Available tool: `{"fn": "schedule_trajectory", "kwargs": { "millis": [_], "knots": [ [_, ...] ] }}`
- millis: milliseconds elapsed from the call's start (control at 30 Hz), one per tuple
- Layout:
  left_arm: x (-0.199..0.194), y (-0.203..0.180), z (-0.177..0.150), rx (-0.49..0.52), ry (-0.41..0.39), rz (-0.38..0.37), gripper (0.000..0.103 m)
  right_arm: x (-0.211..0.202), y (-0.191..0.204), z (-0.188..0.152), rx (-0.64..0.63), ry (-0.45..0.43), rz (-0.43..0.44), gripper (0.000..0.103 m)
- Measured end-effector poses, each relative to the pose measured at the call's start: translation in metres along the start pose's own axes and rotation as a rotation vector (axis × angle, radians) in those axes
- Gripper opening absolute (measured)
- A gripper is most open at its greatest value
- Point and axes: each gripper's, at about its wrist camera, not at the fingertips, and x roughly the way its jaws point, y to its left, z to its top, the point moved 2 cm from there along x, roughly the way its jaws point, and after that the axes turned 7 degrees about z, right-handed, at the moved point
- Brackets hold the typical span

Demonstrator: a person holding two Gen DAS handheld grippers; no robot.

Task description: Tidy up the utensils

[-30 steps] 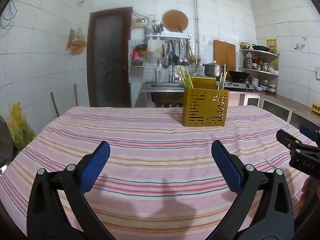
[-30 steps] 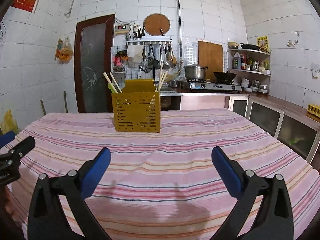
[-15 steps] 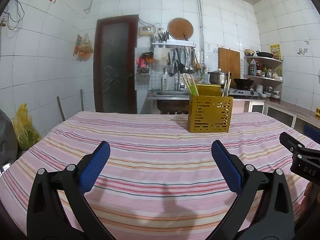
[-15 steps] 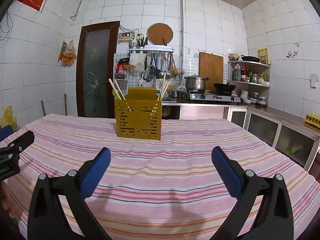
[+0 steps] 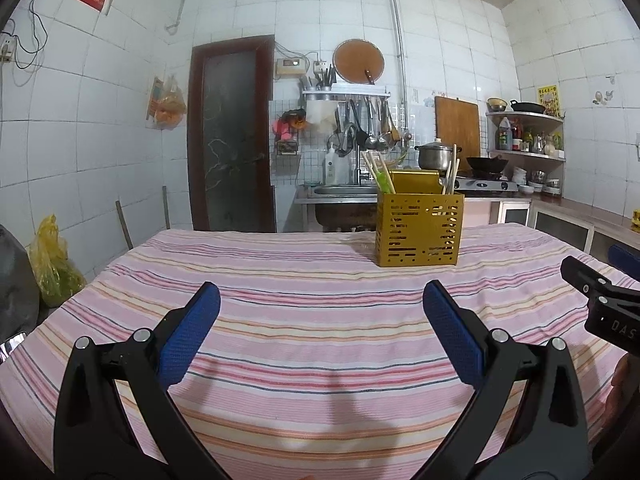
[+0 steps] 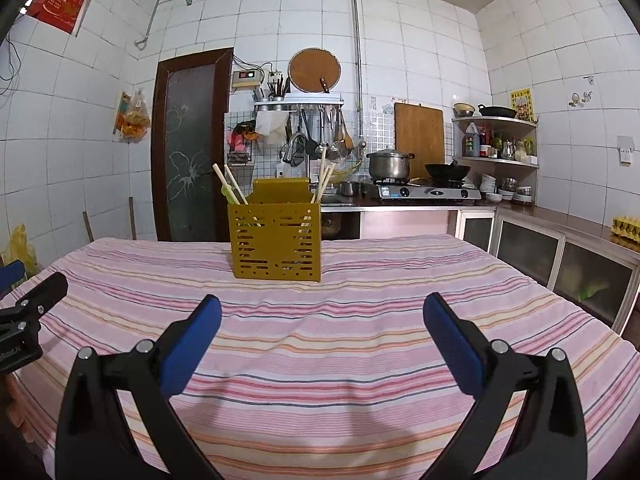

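A yellow perforated utensil holder [image 5: 419, 230] [image 6: 275, 240] stands upright toward the far side of the striped tablecloth [image 5: 312, 320] [image 6: 360, 320]. Wooden chopsticks [image 5: 450, 170] [image 6: 230, 188] and a green utensil [image 5: 383, 181] [image 6: 228, 193] stick out of it. My left gripper [image 5: 320, 320] is open above the near cloth, nothing between its blue pads. My right gripper [image 6: 322, 330] is open too, holding nothing; it also shows at the left wrist view's right edge. Both are well short of the holder.
Behind the table are a sink [image 5: 340, 192], a rack of hanging utensils [image 6: 316, 136], a stove with a pot [image 6: 390, 164] and wok [image 6: 446, 170], corner shelves [image 6: 496, 140] and low cabinets [image 6: 560, 256]. A yellow bag [image 5: 52, 264] sits on the floor left, by a dark door [image 5: 230, 136].
Both wrist views have tilted upward a little, so the holder sits lower in frame and more wall and ceiling shows. The grippers stay open and hold nothing.
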Motion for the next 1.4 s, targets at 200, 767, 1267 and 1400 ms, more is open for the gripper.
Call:
{"fn": "schedule_trajectory", "kwargs": {
  "millis": [200,767,1267,1400],
  "knots": [
    [-0.0018,0.0045,-0.0004,-0.018,-0.009,-0.007,0.098,-0.0017,-0.0002,0.0004,-0.012,-0.002,-0.003,0.099],
    [-0.0081,0.0012,-0.0004,-0.02,-0.029,-0.018,0.098,-0.0061,0.0038,-0.0012,-0.02,-0.017,-0.004,0.099],
    [-0.009,-0.0018,-0.0014,-0.015,-0.022,-0.026,0.098,-0.0057,0.0024,0.0004,-0.013,-0.018,-0.005,0.099],
    [-0.009,-0.0019,-0.0012,-0.016,-0.018,-0.026,0.098,-0.0059,0.002,0.0002,-0.012,-0.018,-0.005,0.099]
  ]
}}
